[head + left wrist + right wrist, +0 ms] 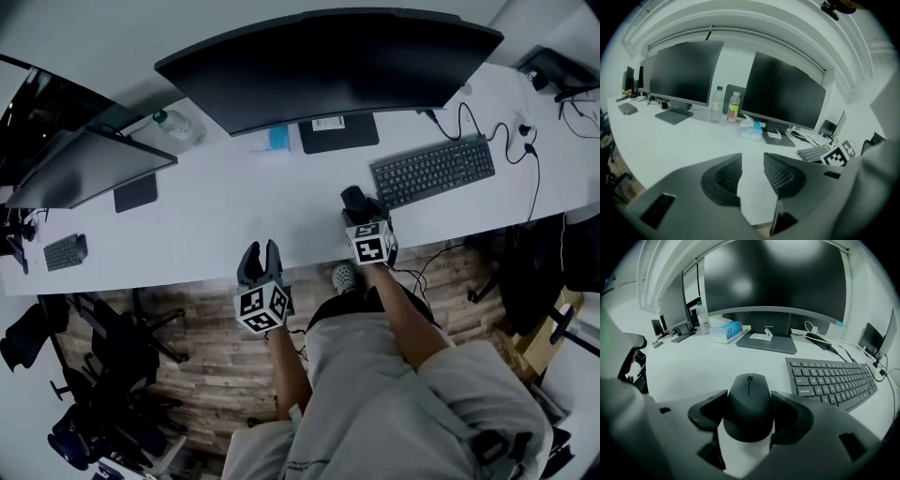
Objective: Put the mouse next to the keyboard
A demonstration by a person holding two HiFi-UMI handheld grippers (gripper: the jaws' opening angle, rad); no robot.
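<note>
A black mouse (749, 401) rests on the white desk (693, 366), just left of the black keyboard (834, 379). My right gripper (749, 417) reaches around it, one jaw on each side, close along its flanks without a clear squeeze; the gripper is open. In the head view the mouse (353, 197) lies ahead of the right gripper (362, 212), left of the keyboard (433, 171). My left gripper (261, 259) hovers at the desk's front edge, open and empty (752, 171).
A large curved monitor (328, 61) stands behind the keyboard on its stand base (766, 344). A tissue box (278, 139), a water bottle (178, 127), a second monitor (84, 164) and a small keyboard (66, 251) lie to the left. Cables (511, 141) trail at the right.
</note>
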